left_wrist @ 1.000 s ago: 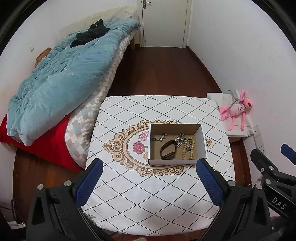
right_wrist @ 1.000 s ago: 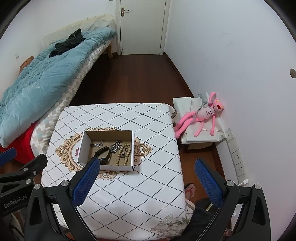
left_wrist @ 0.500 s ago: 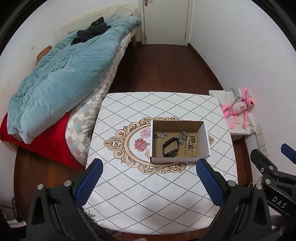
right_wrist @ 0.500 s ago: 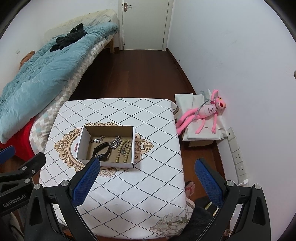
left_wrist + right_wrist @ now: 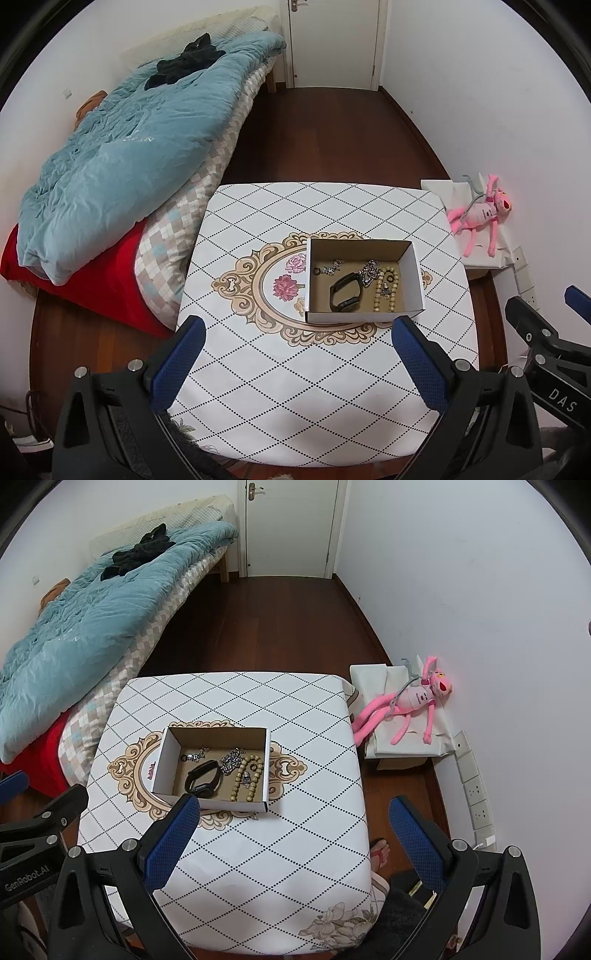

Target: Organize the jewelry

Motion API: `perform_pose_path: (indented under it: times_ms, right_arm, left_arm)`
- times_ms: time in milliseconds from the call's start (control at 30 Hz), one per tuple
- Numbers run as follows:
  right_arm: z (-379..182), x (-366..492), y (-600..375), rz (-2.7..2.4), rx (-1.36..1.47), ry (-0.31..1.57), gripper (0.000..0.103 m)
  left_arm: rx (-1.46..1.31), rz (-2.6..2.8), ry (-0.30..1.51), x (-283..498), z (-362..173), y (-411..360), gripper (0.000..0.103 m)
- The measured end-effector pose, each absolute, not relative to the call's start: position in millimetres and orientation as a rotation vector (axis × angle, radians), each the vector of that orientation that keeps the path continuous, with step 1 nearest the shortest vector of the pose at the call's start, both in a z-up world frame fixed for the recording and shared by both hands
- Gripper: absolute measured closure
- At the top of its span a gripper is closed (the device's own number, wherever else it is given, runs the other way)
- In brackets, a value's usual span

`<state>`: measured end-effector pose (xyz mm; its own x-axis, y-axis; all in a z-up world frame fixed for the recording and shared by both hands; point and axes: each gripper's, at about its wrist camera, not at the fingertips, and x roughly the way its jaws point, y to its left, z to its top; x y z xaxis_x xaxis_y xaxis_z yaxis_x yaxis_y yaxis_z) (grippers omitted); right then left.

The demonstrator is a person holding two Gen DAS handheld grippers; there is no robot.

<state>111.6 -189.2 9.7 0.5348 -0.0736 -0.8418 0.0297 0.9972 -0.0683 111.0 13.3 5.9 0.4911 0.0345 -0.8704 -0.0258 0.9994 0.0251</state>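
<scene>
An open cardboard box (image 5: 413, 273) (image 5: 162, 760) stands on the table (image 5: 295, 387) (image 5: 295, 849). It holds a black watch band (image 5: 345, 291) (image 5: 203, 777), a silver chain (image 5: 371, 271) (image 5: 232, 758), a beige bead bracelet (image 5: 386, 291) (image 5: 247, 779) and small silver pieces with a dark ring (image 5: 327, 268) (image 5: 192, 756). My left gripper (image 5: 295, 354) is open and empty, high above the table's near half. My right gripper (image 5: 293, 834) is open and empty, above the table's near right edge.
A bed with a blue quilt (image 5: 129, 147) (image 5: 92, 620) borders the table's left side. A pink plush toy (image 5: 480, 214) (image 5: 410, 701) lies on a white box by the right wall. Wall sockets (image 5: 476, 801) sit low on the right. A sandalled foot (image 5: 378, 853) shows by the table.
Both grippers have risen and drawn back, so the table and box look smaller and farther. Both stay open and empty. The box's contents have not moved.
</scene>
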Motion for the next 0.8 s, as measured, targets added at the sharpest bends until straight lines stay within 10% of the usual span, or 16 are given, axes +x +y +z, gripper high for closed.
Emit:
perform_pose_path:
  times_ms: [800]
  right_arm:
    - [5.9, 111.0, -189.9, -0.051, -0.041, 1.018, 0.000]
  left_arm:
    - [0.012, 0.040, 1.075, 110.6, 2.8, 12.5, 0.000]
